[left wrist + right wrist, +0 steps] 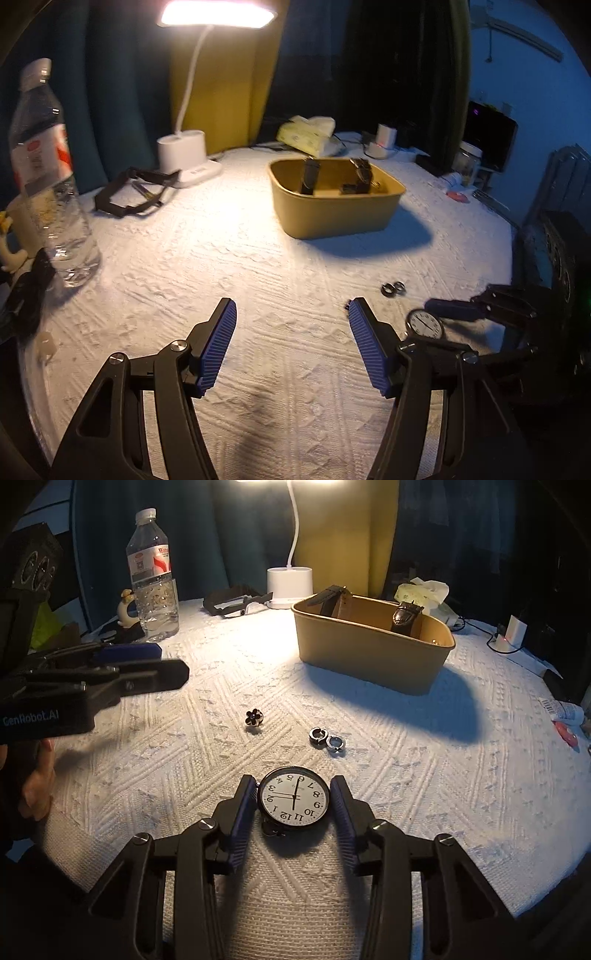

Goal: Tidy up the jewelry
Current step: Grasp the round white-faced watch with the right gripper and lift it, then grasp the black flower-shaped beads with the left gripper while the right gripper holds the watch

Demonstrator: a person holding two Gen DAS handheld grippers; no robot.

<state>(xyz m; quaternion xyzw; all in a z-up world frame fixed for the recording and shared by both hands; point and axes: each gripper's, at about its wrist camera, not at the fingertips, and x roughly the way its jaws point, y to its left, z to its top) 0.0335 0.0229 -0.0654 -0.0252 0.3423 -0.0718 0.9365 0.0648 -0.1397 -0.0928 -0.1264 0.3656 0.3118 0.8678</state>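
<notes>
Between the right tongs (293,801): 1 pocket watch (293,797), face-up on the white surface (424,775), pads narrow, flanking it, contact uncertain. Box (373,657) lies ahead-right. Left tongs (291,343) wide, empty, farther off.

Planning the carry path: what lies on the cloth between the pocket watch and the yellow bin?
In the right wrist view, two silver hoop earrings lie between the pocket watch and the yellow bin, nearer the watch. Beyond them, only bare white cloth.
</notes>
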